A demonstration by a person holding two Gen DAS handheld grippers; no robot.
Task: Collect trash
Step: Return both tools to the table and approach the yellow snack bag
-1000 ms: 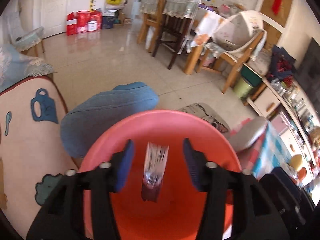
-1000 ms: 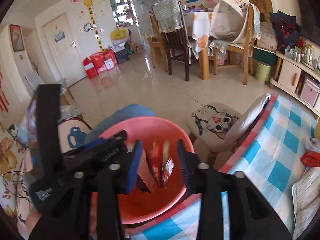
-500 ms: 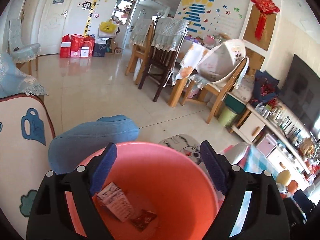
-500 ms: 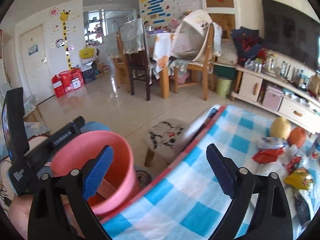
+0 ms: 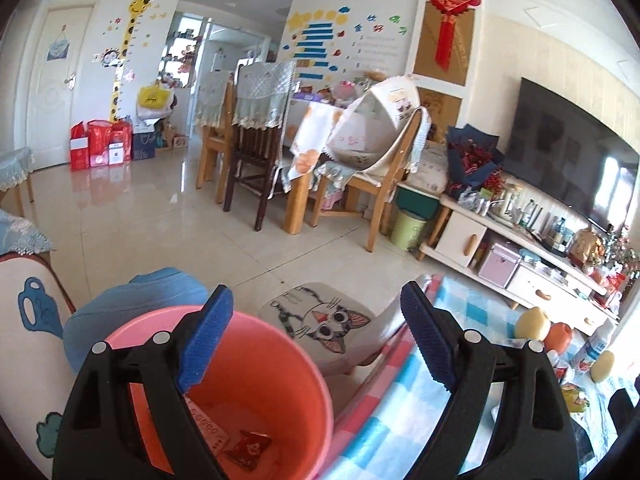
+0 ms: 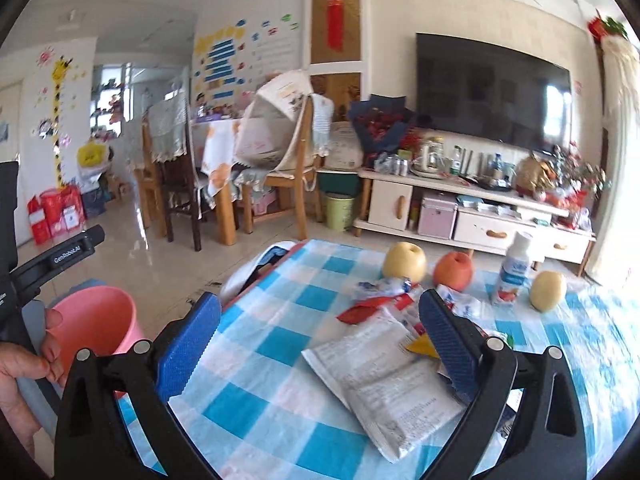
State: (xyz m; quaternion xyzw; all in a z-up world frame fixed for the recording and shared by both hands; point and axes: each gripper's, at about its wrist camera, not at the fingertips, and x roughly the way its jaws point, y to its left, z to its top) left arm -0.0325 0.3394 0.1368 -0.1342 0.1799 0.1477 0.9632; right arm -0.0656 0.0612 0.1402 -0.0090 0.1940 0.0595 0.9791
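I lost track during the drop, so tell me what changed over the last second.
Both grippers let go: the left gripper and right gripper have opened, and their wrappers now lie in the pink bucket. The right gripper has swung from the bucket toward the white packet on the table. The fruit stayed put.

The left gripper (image 5: 316, 338) covers the near side of the pink bucket (image 5: 280, 356), and the frame's bottom edge cuts the bucket off; print on the white slip (image 5: 208, 434) inside is too small to read. In the right view, the right gripper's fingers (image 6: 450, 344) hide part of the white packet (image 6: 384, 380) and the yellow scrap (image 6: 422, 347). The small bottles on the TV stand (image 6: 472, 190) are too small to identify.
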